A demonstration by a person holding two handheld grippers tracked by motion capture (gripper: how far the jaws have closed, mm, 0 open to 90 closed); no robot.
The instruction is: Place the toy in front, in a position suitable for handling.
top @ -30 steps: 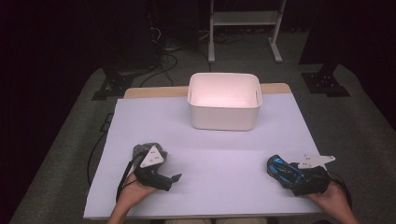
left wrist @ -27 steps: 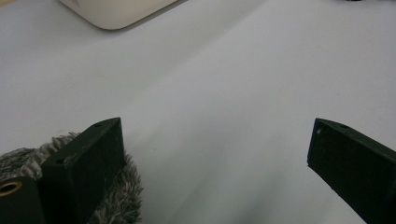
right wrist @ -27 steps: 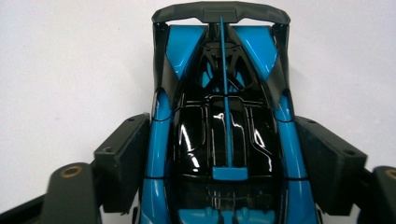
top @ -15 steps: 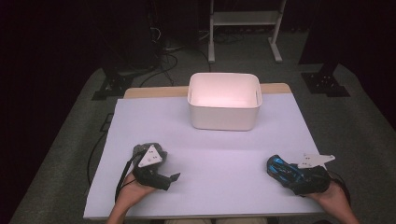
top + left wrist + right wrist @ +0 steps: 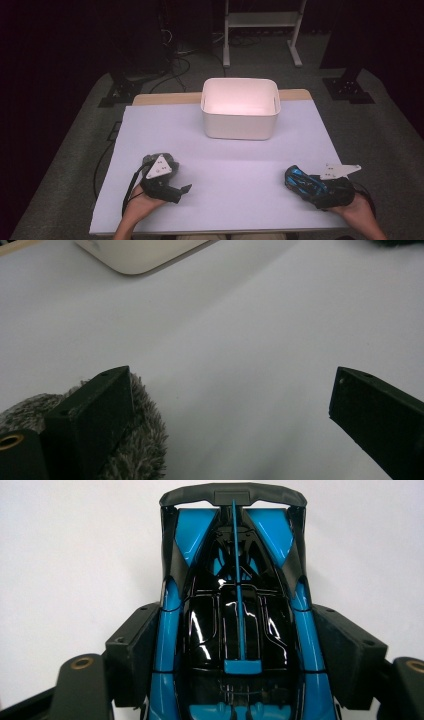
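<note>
A blue and black toy race car (image 5: 235, 555) lies on the white sheet at the front right (image 5: 299, 179). My right gripper (image 5: 235, 615) has just been closing on it, and both jaws press on its sides; it is seen from above at the front right (image 5: 307, 184). At the front left my left gripper (image 5: 177, 182) rests low over the sheet. Its jaws stand wide open (image 5: 230, 380) with bare sheet between them. A grey furry thing (image 5: 145, 440) lies against the outer side of its left jaw, partly under the gripper (image 5: 148, 160).
A white bin (image 5: 240, 125) stands at the middle back of the table, its corner also in the left gripper view (image 5: 135, 252). The white sheet (image 5: 225, 165) covers the tabletop. A white stand (image 5: 260, 20) and cables sit on the dark floor behind.
</note>
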